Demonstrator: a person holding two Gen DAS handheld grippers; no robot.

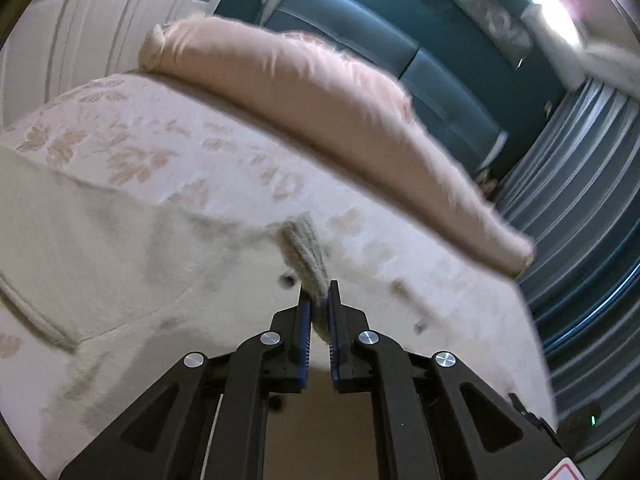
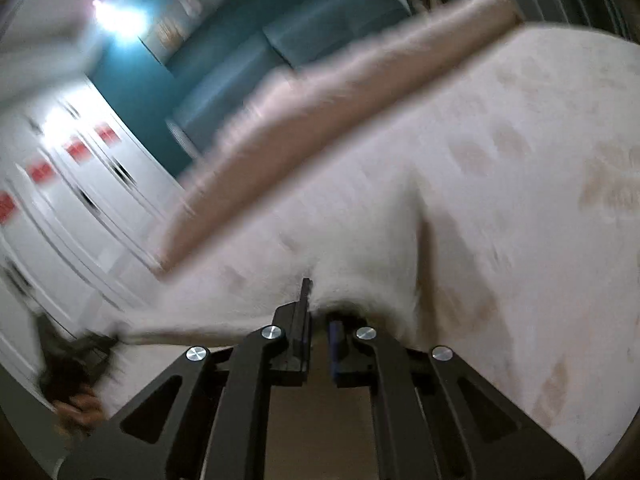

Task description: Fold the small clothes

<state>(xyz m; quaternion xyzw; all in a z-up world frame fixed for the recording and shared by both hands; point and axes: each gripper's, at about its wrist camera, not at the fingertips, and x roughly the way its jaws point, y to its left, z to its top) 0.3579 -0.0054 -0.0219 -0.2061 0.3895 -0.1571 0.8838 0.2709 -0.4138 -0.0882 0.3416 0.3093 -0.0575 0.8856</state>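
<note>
Garment [image 1: 120, 216]: cream, soft, light, limp; we hold it above the bed [image 1: 224, 152]. Left gripper [image 1: 319, 300] pinches its ribbed edge; right gripper [image 2: 318, 312] nips a fold, though blur hides the far finger. Best held at hems. Pink bolster [image 1: 320, 120] lies beyond, apart.

Both the left gripper [image 1: 319, 300] and the right gripper [image 2: 318, 312] are matte black linkages with triangular cut-outs. Four round silver screws sit behind each pair of blue-padded fingers [image 1: 305, 320]. A red-and-white sticker corner shows at the left one's rear right
</note>
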